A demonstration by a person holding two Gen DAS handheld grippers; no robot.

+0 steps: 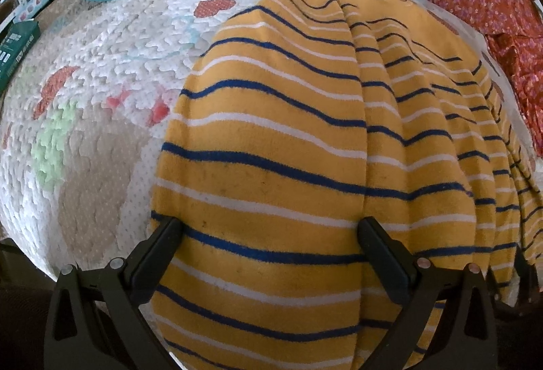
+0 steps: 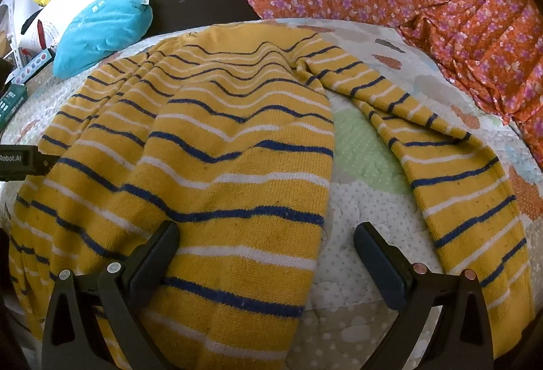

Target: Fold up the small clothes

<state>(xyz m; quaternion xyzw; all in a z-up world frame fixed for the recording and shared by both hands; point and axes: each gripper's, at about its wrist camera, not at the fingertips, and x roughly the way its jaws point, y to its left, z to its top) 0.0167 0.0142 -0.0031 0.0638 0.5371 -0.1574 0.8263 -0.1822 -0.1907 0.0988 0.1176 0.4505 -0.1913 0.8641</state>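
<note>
The yellow striped sweater point(image 2: 217, 149) lies on the quilted mat point(image 2: 359, 217), body rumpled, with one sleeve point(image 2: 451, 166) stretched out well apart from the body on the sweater's right side. The left claw point(image 1: 269, 236) stands wide over the sweater's left part, gripping nothing. The right claw point(image 2: 266, 239) is also wide, one finger over the sweater's lower right edge, the other over bare mat. The step in hand looks like taking the hem or side to begin a fold. To do it well, pinch both layers at the sweater's edge, smooth the ripples near its middle first, and bring the sleeve across the body before folding.
</note>
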